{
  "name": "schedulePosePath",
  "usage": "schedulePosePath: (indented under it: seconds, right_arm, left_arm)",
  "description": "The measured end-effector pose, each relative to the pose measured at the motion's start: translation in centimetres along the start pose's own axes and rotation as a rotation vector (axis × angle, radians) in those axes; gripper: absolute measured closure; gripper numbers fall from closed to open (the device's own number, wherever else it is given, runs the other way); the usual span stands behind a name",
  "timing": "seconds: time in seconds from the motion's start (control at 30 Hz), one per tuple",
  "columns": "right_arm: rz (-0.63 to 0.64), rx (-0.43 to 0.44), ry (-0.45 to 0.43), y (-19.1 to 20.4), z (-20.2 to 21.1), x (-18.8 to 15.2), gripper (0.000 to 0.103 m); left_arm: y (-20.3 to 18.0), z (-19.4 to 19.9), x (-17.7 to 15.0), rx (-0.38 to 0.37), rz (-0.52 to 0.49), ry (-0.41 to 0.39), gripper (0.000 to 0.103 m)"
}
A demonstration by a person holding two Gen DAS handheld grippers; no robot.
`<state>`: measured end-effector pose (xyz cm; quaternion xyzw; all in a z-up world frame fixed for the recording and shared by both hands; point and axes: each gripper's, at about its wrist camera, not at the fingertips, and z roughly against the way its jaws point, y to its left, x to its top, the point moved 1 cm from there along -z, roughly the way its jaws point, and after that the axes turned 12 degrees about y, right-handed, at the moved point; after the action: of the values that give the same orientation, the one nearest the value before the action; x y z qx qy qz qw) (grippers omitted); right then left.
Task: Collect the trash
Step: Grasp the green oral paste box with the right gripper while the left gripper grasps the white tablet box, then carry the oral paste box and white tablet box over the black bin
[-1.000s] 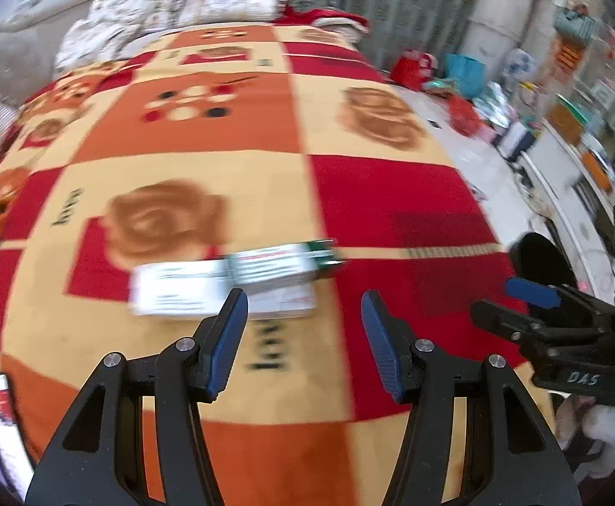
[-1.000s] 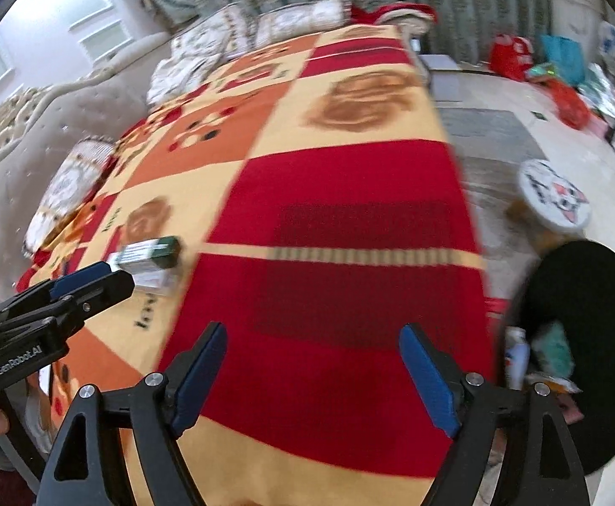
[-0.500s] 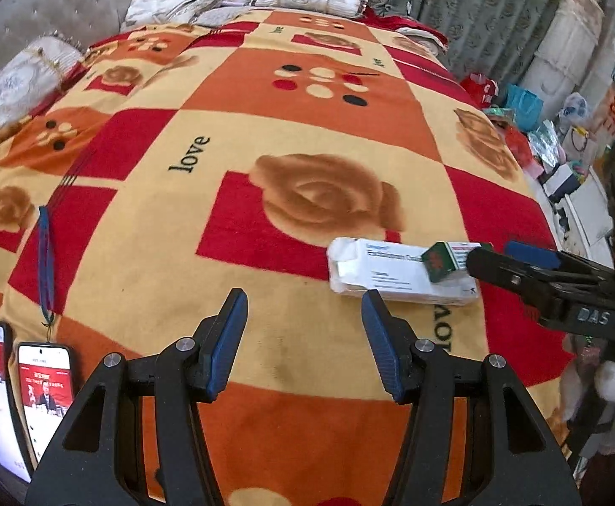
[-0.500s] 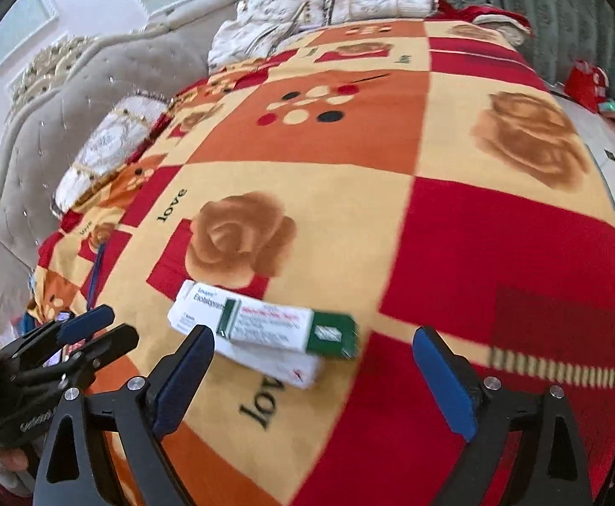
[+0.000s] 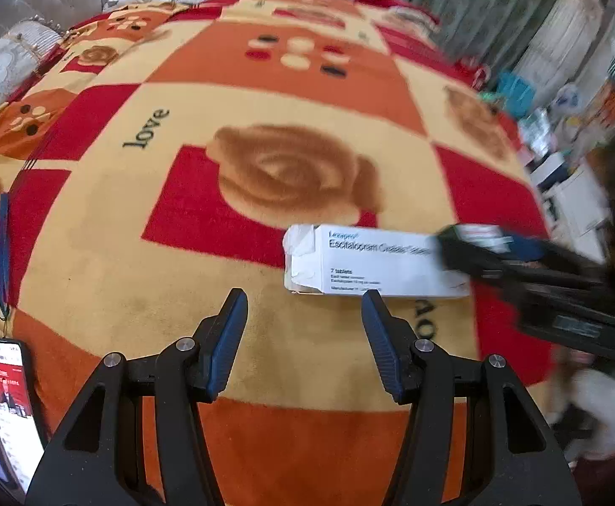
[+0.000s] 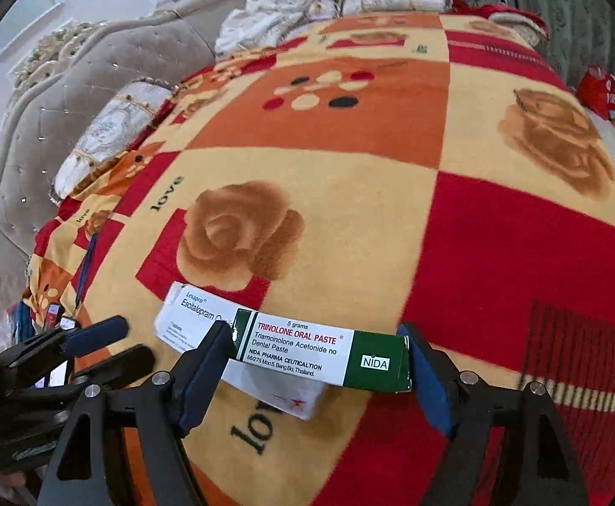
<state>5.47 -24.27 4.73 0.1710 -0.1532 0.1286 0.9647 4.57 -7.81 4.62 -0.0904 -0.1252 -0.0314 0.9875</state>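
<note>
Right gripper (image 6: pixel 318 352) closing around a green-and-white cardboard paste carton (image 6: pixel 322 352) atop a white tablet box (image 5: pixel 370 261); left gripper (image 5: pixel 303 316) half-open, empty, above fleecy blanket (image 5: pixel 181 274).

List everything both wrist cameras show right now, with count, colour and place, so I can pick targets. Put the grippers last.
green paste box: one, green and white, lying across the white box, between the right gripper's fingers
white tablet box: one, white, flat on the blanket by the rose print, its near end flap torn open
blanket: one, red, orange and cream checks with roses, covering the bed
phones: at least two, screens lit, at the bed's near left edge
lanyard: one, blue, on the blanket's left side
pillows: several, white, along the grey headboard
left gripper: black with blue pads, jaws open, empty, just short of the white box
right gripper: jaws closing around the green box's two ends
</note>
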Motion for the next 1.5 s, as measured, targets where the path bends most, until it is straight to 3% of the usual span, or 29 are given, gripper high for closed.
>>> schedulePosePath:
  seconds: [0.13, 0.2, 0.33, 0.43, 0.6, 0.7, 0.87, 1.03, 1.13, 1.5]
  right_arm:
    - [-0.017, -0.028, -0.038, -2.3, 2.5, -1.5, 0.025]
    - [-0.035, -0.046, -0.049, -4.0, 3.8, -2.4, 0.025]
    - [-0.090, -0.055, -0.062, -7.0, 5.5, -3.7, 0.025]
    - [-0.116, -0.064, -0.067, -8.6, 6.2, -4.6, 0.025]
    - [-0.145, -0.056, -0.076, -10.3, 7.0, -5.6, 0.025]
    - [-0.147, -0.047, -0.082, -10.7, 7.2, -5.7, 0.025]
    - [-0.141, -0.044, -0.089, -11.0, 7.5, -6.0, 0.025]
    - [-0.136, -0.055, -0.104, -11.1, 8.3, -6.7, 0.025]
    - [-0.127, -0.062, -0.115, -11.3, 8.8, -7.3, 0.025]
    - [-0.156, -0.094, -0.160, -12.3, 11.0, -9.9, 0.025]
  left_arm:
    - [-0.2, -2.2, 1.1, 0.092, 0.008, 0.051, 0.048]
    - [-0.5, -2.3, 1.9, 0.099, 0.001, 0.039, 0.048]
    - [-1.2, -2.9, 4.9, 0.022, 0.008, 0.001, 0.048]
    - [-2.3, -3.5, 6.7, -0.075, -0.010, -0.022, 0.048]
    - [-3.5, -3.1, 7.9, -0.153, 0.037, -0.022, 0.048]
    - [-4.4, -2.5, 8.1, -0.181, 0.059, -0.032, 0.041]
    - [-7.4, -3.4, 8.7, -0.131, 0.022, -0.026, 0.040]
    - [-10.2, -5.1, 8.2, -0.016, -0.017, 0.004, 0.041]
    - [-11.0, -5.5, 7.8, -0.005, -0.038, 0.011, 0.062]
    - [-15.6, -1.0, 3.9, -0.065, -0.145, -0.067, 0.062]
